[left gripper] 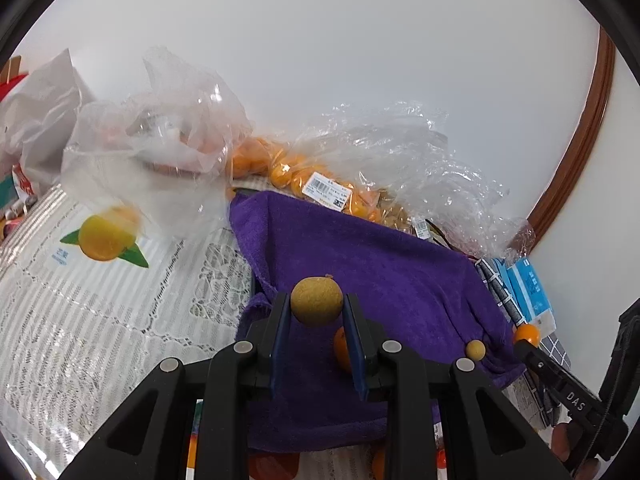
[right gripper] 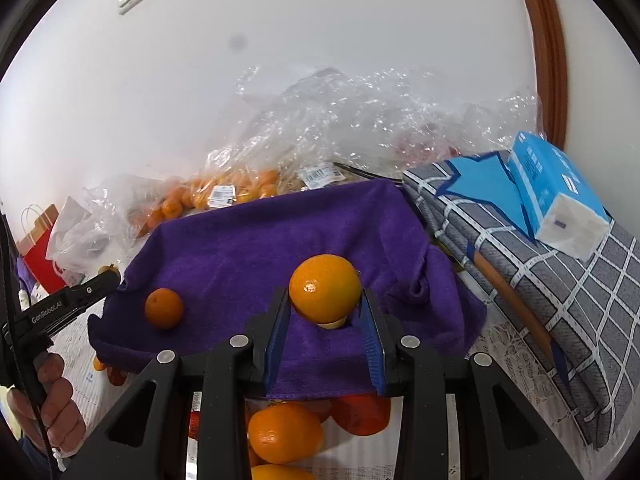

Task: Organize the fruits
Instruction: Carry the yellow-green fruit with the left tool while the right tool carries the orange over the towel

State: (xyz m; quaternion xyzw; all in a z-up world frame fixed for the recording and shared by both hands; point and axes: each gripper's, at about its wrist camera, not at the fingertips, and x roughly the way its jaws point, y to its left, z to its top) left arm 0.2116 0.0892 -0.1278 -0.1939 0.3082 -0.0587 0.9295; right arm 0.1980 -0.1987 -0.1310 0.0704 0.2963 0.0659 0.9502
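My left gripper (left gripper: 316,301) is shut on a small tan round fruit (left gripper: 316,300), held just above a purple towel (left gripper: 380,264). On the towel lie a small orange (left gripper: 342,350), partly hidden behind my right-hand finger, and a second tan fruit (left gripper: 475,349). My right gripper (right gripper: 325,295) is shut on an orange (right gripper: 325,288) over the same towel (right gripper: 260,240). A pale fruit (right gripper: 335,323) peeks out under that orange, and another orange (right gripper: 164,307) rests at the towel's left. Each view shows the other gripper at its edge: the right one (left gripper: 525,340), the left one (right gripper: 109,276).
Clear plastic bags of oranges (left gripper: 304,176) lie behind the towel against the white wall. A blue tissue pack (right gripper: 560,196) sits on a grey checked cloth (right gripper: 560,308) to the right. More oranges (right gripper: 284,432) show under the towel's near edge. A lace tablecloth (left gripper: 100,320) spreads left.
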